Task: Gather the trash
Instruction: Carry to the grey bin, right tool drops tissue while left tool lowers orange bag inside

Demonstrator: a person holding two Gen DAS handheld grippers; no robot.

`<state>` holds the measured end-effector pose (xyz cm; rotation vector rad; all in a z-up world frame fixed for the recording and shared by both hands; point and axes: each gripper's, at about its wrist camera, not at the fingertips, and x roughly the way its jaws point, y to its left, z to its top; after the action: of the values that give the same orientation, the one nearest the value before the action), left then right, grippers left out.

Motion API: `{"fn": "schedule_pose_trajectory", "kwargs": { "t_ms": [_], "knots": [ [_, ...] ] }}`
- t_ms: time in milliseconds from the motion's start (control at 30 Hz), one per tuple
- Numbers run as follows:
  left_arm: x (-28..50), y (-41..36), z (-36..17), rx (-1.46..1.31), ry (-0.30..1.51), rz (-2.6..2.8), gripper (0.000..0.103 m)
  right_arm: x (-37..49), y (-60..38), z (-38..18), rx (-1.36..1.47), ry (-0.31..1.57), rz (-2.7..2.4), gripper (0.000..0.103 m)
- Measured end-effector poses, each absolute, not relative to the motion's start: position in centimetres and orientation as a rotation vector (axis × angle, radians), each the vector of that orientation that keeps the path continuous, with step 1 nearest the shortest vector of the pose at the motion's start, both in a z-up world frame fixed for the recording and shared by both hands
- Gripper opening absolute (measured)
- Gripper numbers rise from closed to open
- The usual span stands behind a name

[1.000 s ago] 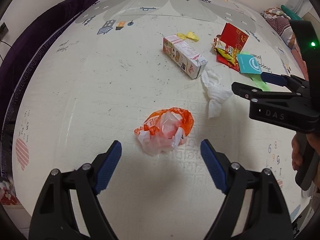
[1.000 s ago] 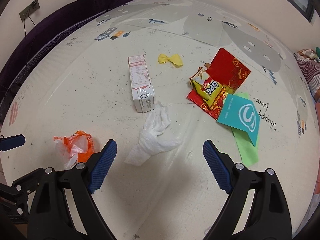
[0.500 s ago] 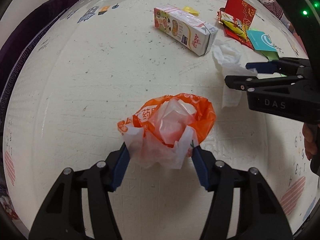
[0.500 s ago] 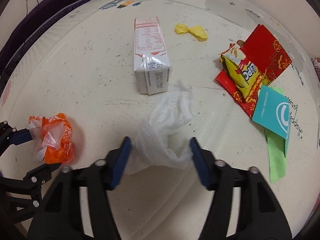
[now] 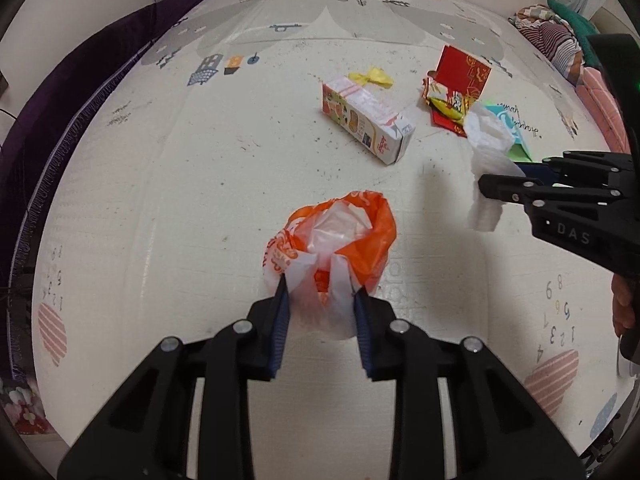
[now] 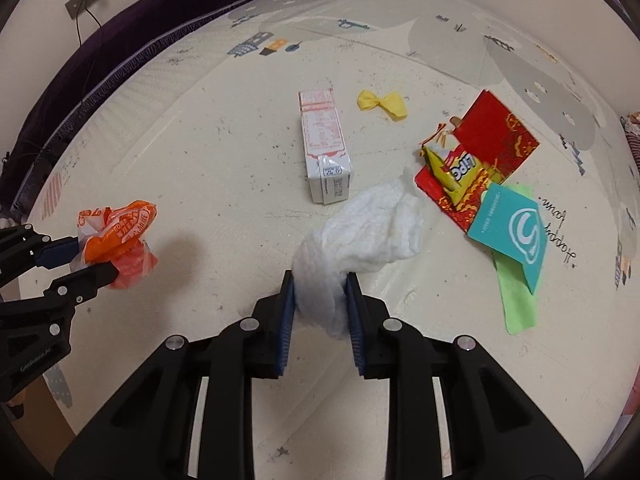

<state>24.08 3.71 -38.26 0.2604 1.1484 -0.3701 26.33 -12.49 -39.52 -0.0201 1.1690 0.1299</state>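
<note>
Right wrist: right hand-held gripper [image 6: 320, 292] just closed, pinching tissue [image 6: 368, 224]; snack bag [image 6: 460, 176] reads "LIPO".

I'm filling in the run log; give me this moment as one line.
left gripper: just closed on orange plastic bag | right gripper: just closed on white tissue | both lifted off mat

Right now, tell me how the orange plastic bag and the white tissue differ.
The orange plastic bag is glossy, printed film in orange and white; the white tissue is plain, matte, soft paper. The bag is pinched in the left tongs; the tissue in the right tongs. Both are crumpled and lifted off the mat.
</note>
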Motion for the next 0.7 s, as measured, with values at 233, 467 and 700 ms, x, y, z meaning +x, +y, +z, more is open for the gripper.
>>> {"fn": "schedule_pose_trajectory", "kwargs": {
  "t_ms": [233, 467, 700],
  "knots": [
    [21.4, 4.0, -29.1, 0.278, 1.081, -0.380, 0.030, 21.6, -13.3, -29.7, 0.014, 1.108, 0.085, 0.023],
    [18.1, 3.3, -20.7, 0.273, 1.036, -0.442, 0.030, 15.8, -14.6, -20.1, 0.052, 1.035, 0.008, 0.023],
    [14.5, 0.5, -15.7, 0.294, 0.998, -0.537, 0.030, 9.2, -17.2, -14.0, 0.087, 0.995, -0.083, 0.023]
  ]
}}
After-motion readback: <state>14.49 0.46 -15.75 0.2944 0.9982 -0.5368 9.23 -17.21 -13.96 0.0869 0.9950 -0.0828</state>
